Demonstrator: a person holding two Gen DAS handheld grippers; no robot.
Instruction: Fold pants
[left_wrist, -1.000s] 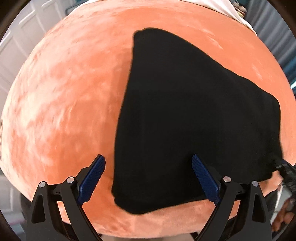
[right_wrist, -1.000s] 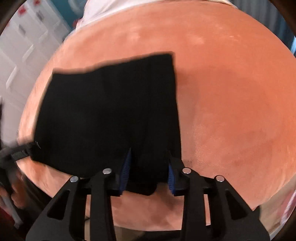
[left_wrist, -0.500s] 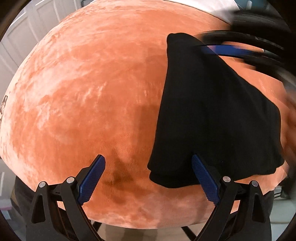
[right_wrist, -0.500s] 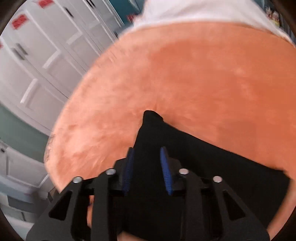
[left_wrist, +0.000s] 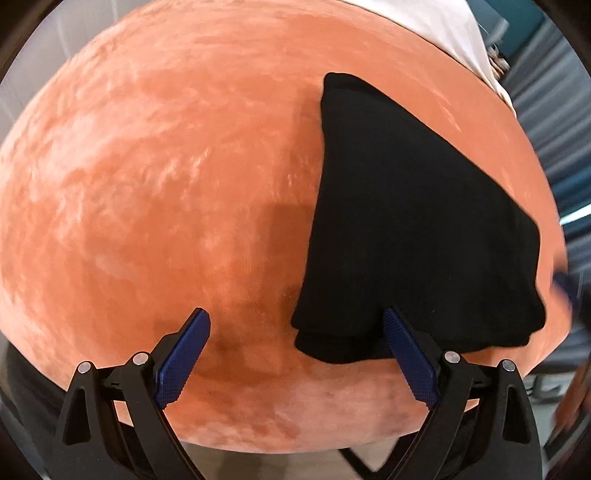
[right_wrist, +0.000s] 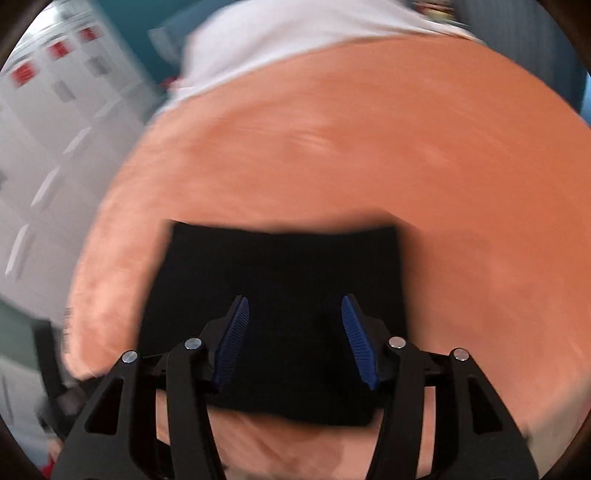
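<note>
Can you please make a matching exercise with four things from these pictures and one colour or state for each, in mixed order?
Things:
1. pants
2. table cover
3. left gripper
4. pads of the right gripper

Colour or state:
A. orange
B. blue, ribbed
C. black, folded
D. open, holding nothing

Pairs: 1-C, 2-A, 3-D, 4-B

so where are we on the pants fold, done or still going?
Looks nearly done. The black pants lie as a compact layered bundle on the orange cover, stacked edges showing at the near side. Nothing is in hand: the left gripper and right gripper are both open, the right one above the bundle. Left, at most: a tidy-up of the uneven near edge.
</note>
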